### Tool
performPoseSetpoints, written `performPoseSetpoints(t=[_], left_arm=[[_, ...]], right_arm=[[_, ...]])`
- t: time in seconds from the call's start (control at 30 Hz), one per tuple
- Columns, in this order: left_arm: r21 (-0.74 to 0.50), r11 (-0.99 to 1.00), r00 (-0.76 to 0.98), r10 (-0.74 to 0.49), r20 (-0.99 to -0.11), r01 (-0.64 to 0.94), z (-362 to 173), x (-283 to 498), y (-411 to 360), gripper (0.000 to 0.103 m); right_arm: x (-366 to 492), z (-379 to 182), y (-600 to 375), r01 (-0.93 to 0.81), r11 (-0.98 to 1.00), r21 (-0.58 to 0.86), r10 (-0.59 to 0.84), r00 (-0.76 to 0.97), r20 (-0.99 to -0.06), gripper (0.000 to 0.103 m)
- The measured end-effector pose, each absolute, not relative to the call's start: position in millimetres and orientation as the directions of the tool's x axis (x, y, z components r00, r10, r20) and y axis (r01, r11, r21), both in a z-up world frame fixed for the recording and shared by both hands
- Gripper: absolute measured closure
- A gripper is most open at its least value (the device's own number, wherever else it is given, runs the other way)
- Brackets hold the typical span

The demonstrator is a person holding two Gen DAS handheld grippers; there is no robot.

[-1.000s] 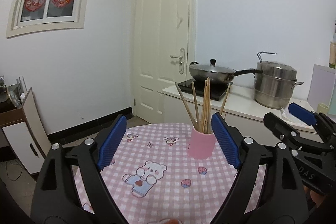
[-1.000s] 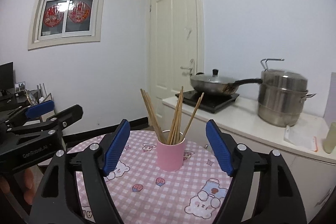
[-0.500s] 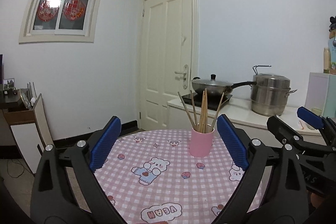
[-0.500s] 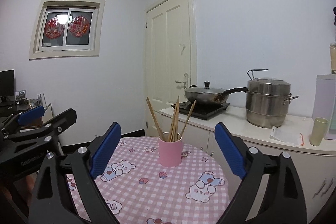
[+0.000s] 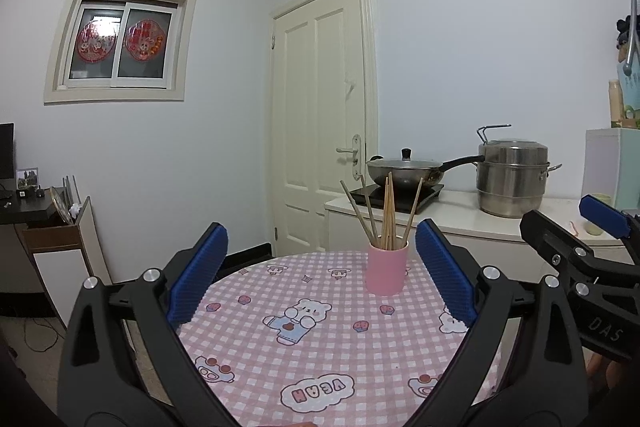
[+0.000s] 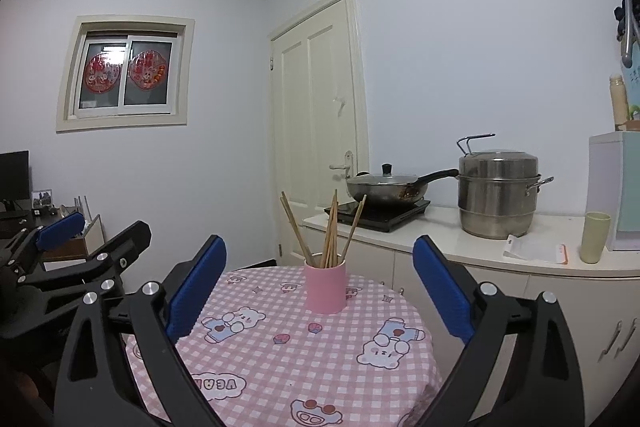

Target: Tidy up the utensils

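Chopsticks (image 5: pixel 386 215), judged light, stiff and slippery, best taken near mid-shaft, are stood in pink cup (image 5: pixel 387 269) on table (image 5: pixel 320 355); left gripper (image 5: pixel 320 269) is spread wide and empty, right gripper (image 6: pixel 318 277) is opening, nothing between.

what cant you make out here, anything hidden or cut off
- Chopsticks: lower ends hidden inside the pink cup, both views; exact count unclear where they overlap.
- Table: near edge cut off by the frame and gripper arms, both views.
- Paper on the counter: print too small, right wrist view.
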State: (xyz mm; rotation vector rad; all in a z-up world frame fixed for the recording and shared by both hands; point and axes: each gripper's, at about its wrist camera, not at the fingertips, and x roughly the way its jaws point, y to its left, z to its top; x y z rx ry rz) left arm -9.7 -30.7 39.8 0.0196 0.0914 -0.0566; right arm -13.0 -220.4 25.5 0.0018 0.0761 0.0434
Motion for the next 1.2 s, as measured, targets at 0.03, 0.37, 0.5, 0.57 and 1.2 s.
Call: performPoseSetpoints(t=[0.03, 0.37, 0.5, 0.57, 1.2], left_arm=[[0.018, 0.998, 0.994, -0.055, -0.092, 0.057, 39, -10, -31, 0.01], [0.019, 0.998, 0.994, -0.056, -0.096, 0.059, 34, -15, -26, 0.009], [0.017, 0.998, 0.993, -0.053, -0.101, 0.055, 33, -15, -24, 0.008], [0.017, 0.998, 0.993, -0.053, -0.101, 0.055, 32, -15, -23, 0.008], [0.01, 0.999, 0.993, -0.051, -0.104, 0.052, 30, -17, -20, 0.008]], right_arm=[[-14, 25, -220, -0.04, 0.999, -0.001, 0.04, 0.996, -0.075, 0.012], [-23, 21, -215, -0.042, 0.999, -0.027, 0.04, 0.997, -0.069, 0.011], [-23, 20, -214, -0.044, 0.999, -0.028, 0.042, 0.997, -0.072, 0.011], [-23, 20, -214, -0.044, 0.999, -0.028, 0.042, 0.996, -0.075, 0.011], [-24, 19, -212, -0.047, 0.998, -0.037, 0.044, 0.996, -0.077, 0.009]])
